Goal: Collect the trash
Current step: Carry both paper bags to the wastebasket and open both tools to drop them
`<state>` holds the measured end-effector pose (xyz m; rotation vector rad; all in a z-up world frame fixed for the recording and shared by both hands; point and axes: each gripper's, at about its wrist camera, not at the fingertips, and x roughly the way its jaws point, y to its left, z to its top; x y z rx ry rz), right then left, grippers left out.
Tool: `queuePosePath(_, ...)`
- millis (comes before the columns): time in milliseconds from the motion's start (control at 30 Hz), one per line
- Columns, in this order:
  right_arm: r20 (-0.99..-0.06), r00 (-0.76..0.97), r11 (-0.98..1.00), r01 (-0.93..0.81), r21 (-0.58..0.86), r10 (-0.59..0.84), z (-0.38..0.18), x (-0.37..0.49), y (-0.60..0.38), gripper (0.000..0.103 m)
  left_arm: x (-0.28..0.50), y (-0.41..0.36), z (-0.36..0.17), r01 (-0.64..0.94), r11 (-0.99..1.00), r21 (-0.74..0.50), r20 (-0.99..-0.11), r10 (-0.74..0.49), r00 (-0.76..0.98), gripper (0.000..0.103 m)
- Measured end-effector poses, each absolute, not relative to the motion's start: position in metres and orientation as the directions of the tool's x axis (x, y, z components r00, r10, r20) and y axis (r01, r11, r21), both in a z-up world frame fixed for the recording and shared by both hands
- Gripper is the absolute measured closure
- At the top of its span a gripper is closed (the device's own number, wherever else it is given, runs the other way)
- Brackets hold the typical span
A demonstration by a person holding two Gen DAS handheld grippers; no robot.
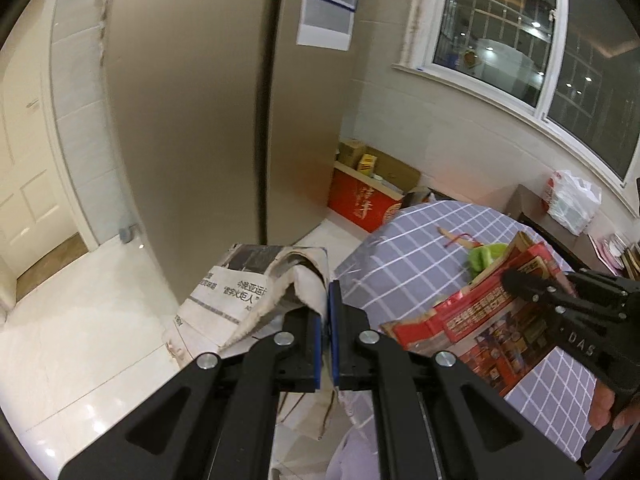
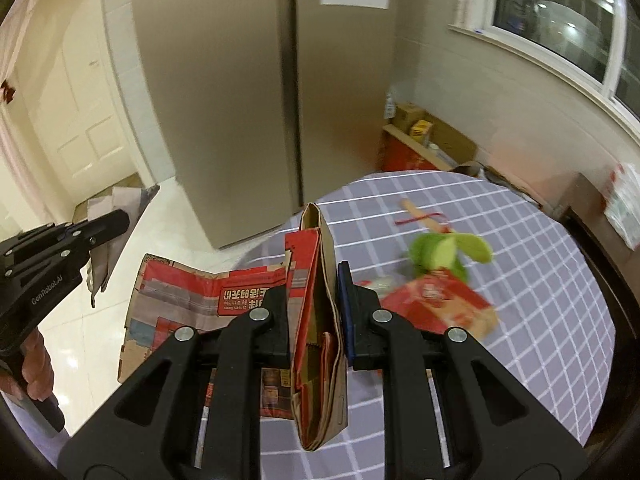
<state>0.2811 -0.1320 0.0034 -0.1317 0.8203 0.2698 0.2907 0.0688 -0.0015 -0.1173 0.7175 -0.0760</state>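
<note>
Right wrist view is showing the right hand-held gripper [image 2: 314, 308] clamping the upright red carton [image 2: 316, 344] at frame centre above the bench [image 2: 540, 320], while the left hand-held gripper [image 1: 325, 332], at left, is pinching newspaper [image 1: 240, 292].

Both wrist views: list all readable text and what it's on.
"DAS": on the body of the right gripper, in the left wrist view.
"GenRobot.AI": on the body of the left gripper, in the right wrist view.
Newspaper in the left gripper: Chinese headline, upside down, not reliably readable.
Red printed cardboard in the right gripper: Chinese print, upside down, too blurred.
Red box on the floor: gold calligraphy, unreadable.
Sheet on the fridge: too blurred.
</note>
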Motion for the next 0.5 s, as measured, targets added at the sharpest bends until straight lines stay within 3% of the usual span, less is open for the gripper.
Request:
queuePosePath(367, -0.787, 0.578, 0.925, -0.38, -0.026, 0.215, -0.031, 0.292, -0.067, 0.086, 0.294, 0.113, -0.03, -0.046, 0.989, -0.139, -0.704, -0.066, 0.707, 0.098)
queuePosePath(433, -0.792, 0.573, 0.924, -0.382, -0.032, 0.209, -0.036, 0.294, -0.06, 0.086, 0.299, 0.12, -0.035, -0.059, 0.989, -0.137, -0.709, -0.056, 0.703, 0.088)
queuePosePath(467, -0.796, 0.569, 0.923, -0.383, -0.034, 0.207, -0.039, 0.296, -0.057, 0.086, 0.301, 0.123, -0.037, -0.077, 0.988, -0.136, -0.713, -0.044, 0.7, 0.068)
queuePosePath(500, -0.801, 0.562, 0.923, -0.382, -0.032, 0.205, -0.042, 0.298, -0.053, 0.086, 0.304, 0.129, -0.041, -0.095, 0.986, -0.137, -0.714, -0.032, 0.699, 0.059)
